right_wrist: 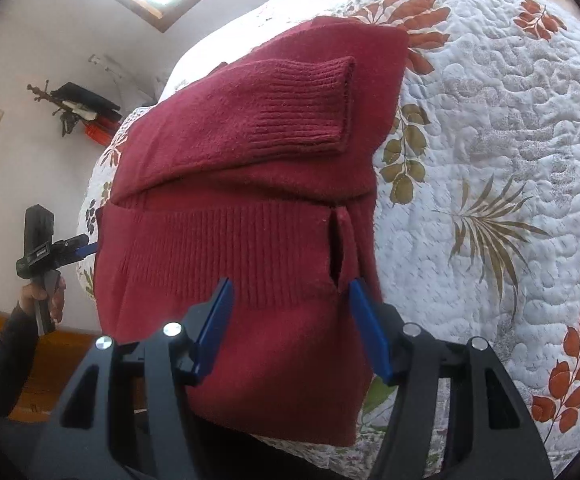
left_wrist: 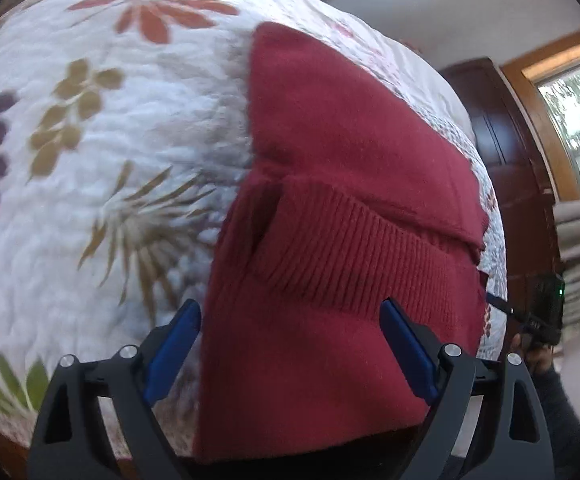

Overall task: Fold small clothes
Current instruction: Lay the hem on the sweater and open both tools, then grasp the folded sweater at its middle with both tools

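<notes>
Sweater (left_wrist: pixel 350 184) on floral quilt (left_wrist: pixel 102 128) near window (left_wrist: pixel 578 120)

Sweater (left_wrist: pixel 350 208) near hem behind left gripper (left_wrist: pixel 290 344) body; quilt (left_wrist: pixel 90 120) pattern motion-blurred.

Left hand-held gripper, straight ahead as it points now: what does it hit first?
Most likely the red sweater: the left hand-held gripper, open, already straddles its near part, with the ribbed cuff just ahead. Depth is unclear.
</notes>
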Available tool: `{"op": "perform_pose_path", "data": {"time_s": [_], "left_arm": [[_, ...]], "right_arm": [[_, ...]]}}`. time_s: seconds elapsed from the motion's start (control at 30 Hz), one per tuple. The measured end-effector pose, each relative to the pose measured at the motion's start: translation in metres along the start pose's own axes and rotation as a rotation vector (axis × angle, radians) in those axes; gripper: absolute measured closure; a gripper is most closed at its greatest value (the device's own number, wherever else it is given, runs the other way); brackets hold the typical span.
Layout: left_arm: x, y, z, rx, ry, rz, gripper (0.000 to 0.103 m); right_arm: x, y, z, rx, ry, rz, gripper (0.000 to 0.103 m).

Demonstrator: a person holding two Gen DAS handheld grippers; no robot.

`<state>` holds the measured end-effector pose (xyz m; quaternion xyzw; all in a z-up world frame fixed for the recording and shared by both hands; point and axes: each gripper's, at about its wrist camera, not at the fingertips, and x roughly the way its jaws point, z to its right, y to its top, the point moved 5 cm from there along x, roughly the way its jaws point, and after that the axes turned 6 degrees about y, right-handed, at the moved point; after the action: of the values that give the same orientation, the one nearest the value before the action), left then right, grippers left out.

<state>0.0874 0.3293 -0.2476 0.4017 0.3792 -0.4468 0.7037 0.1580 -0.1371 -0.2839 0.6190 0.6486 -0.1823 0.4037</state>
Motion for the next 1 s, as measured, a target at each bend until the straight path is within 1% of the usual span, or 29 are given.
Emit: {"op": "perform_pose_path", "data": {"time_s": [0.07,0.1,0.13,0.2,0.3,0.33,0.37,0.4,0.43,0.5,0.57,0.6,0.63,0.67,0.7,0.73,0.8,0.87,0.9,0.93,0.97,1.0], "left_arm": [[0.002,0.004,0.0,0.024,-0.013,-0.019,0.025],[0.003,0.004,0.0,0.03,-0.012,-0.028,0.037],[0.002,0.004,-0.002,0.041,-0.014,-0.032,0.044],[-0.001,0.003,-0.004,0.049,-0.018,-0.038,0.048],[0.006,0.004,-0.009,0.05,-0.006,-0.064,0.047],[0.006,0.004,-0.009,0.056,0.0,-0.068,0.039],[0.006,0.006,-0.006,0.062,-0.002,-0.064,0.036],[0.004,0.008,-0.005,0.067,-0.001,-0.054,0.03],[0.002,0.01,-0.005,0.073,0.004,-0.034,0.025],[0.002,0.014,-0.004,0.069,0.01,-0.025,0.025],[0.004,0.015,-0.003,0.071,0.014,-0.031,0.025],[0.005,0.015,0.0,0.083,0.016,-0.031,0.026],[0.006,0.015,0.005,0.108,0.022,-0.03,0.034],[0.005,0.014,0.008,0.124,0.026,-0.03,0.041],[0.005,0.014,0.01,0.134,0.034,-0.03,0.055],[0.005,0.014,0.01,0.136,0.037,-0.029,0.065],[0.004,0.014,0.007,0.135,0.038,-0.028,0.074],[0.004,0.014,0.005,0.137,0.038,-0.033,0.074],[0.004,0.014,0.005,0.138,0.041,-0.034,0.073],[0.005,0.014,0.005,0.138,0.044,-0.037,0.066],[0.006,0.015,0.005,0.138,0.05,-0.032,0.062],[0.007,0.016,0.006,0.138,0.058,-0.023,0.052]], "right_arm": [[0.003,0.001,0.0,0.009,-0.019,-0.001,0.039],[0.001,0.0,-0.002,0.014,-0.027,-0.002,0.039],[0.003,0.001,-0.002,0.024,-0.027,0.001,0.039],[0.005,0.002,-0.002,0.032,-0.024,0.0,0.039],[0.013,0.005,-0.002,0.047,-0.031,-0.013,0.039],[0.015,0.007,-0.003,0.048,-0.034,-0.013,0.039],[0.017,0.009,-0.005,0.047,-0.036,-0.013,0.039],[0.018,0.009,-0.006,0.048,-0.036,-0.015,0.039],[0.02,0.011,-0.005,0.047,-0.04,-0.019,0.039],[0.022,0.013,-0.007,0.037,-0.046,-0.027,0.039],[0.023,0.015,-0.007,0.03,-0.048,-0.034,0.039],[0.023,0.015,-0.008,0.027,-0.045,-0.035,0.042],[0.024,0.016,-0.009,0.023,-0.042,-0.038,0.049],[0.025,0.016,-0.01,0.019,-0.041,-0.046,0.054],[0.026,0.016,-0.011,0.01,-0.044,-0.053,0.062],[0.027,0.016,-0.011,0.002,-0.047,-0.054,0.068],[0.028,0.015,-0.009,-0.002,-0.053,-0.054,0.069],[0.029,0.014,-0.005,0.008,-0.071,-0.047,0.067],[0.028,0.014,-0.002,0.012,-0.073,-0.045,0.061],[0.029,0.013,0.0,0.019,-0.077,-0.041,0.057],[0.029,0.014,0.001,0.019,-0.081,-0.04,0.057],[0.03,0.014,0.002,0.019,-0.087,-0.039,0.055]]}}
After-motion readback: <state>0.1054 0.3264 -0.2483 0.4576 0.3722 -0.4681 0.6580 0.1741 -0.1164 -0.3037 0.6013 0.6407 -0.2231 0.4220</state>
